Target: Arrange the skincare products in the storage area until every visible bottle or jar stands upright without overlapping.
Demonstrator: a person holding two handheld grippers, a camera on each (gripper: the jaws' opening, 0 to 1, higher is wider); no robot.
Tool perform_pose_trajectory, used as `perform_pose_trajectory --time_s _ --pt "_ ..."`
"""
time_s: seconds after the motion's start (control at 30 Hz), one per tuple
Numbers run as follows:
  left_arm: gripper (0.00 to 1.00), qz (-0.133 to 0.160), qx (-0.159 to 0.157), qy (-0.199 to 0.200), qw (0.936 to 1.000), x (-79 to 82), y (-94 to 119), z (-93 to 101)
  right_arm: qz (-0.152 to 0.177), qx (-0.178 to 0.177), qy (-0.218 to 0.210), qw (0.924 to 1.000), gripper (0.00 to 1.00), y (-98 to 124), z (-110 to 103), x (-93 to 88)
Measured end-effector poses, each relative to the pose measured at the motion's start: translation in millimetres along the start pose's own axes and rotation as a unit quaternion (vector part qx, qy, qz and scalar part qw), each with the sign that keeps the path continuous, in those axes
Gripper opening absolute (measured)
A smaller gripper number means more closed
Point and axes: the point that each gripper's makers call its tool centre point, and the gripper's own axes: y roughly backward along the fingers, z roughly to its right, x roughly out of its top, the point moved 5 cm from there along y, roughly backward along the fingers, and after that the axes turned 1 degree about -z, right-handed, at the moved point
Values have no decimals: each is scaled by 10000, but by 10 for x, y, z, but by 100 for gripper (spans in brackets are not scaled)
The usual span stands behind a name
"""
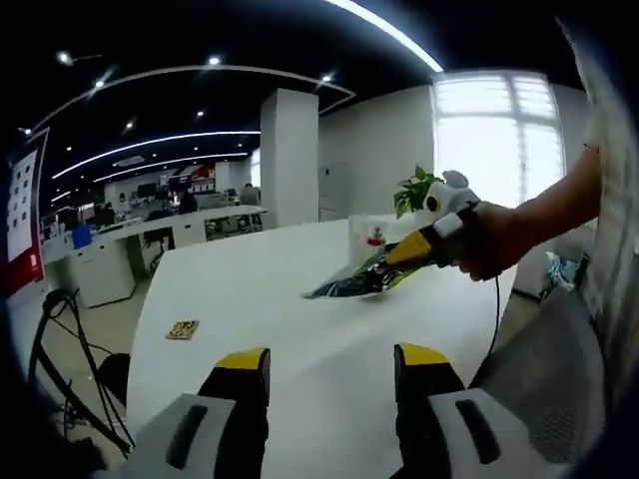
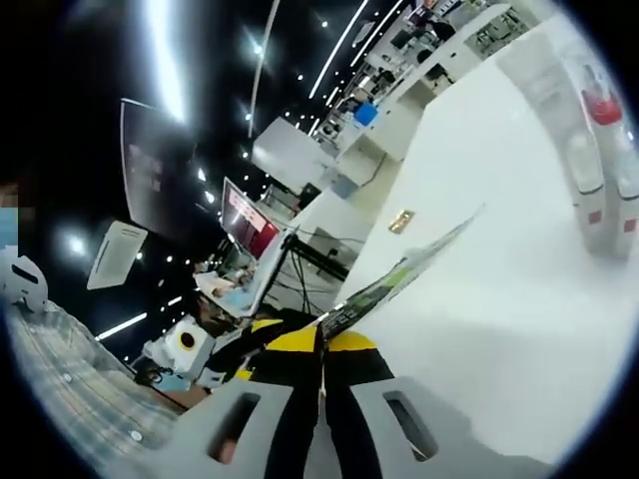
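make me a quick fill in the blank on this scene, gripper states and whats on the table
1. The right gripper is shut on a flat dark ____.
2. The left gripper has its jaws ____ and holds nothing.
3. The clear storage box stands on the ____ table.
4. Beside the box stands a green ____.

Missing words: packet; open; white; plant
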Motion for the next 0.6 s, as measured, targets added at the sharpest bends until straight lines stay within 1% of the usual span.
perform_pose_trajectory --time_s 0.17,0.4,0.57,0.6 --pt "51 -90 -32 -46 9999 -27 -17 8 -141 -206 -97 9996 0 -51 213 53" --pt "50 -156 28 73 9998 -48 -23 -25 -317 -457 -179 9983 0 -165 477 158" --pt "50 -125 31 96 9999 -40 -25 -19 -399 -645 -295 9967 0 -238 658 210" --pt "50 -130 28 96 9999 -42 -28 -17 -465 -702 -297 9960 0 -255 708 218"
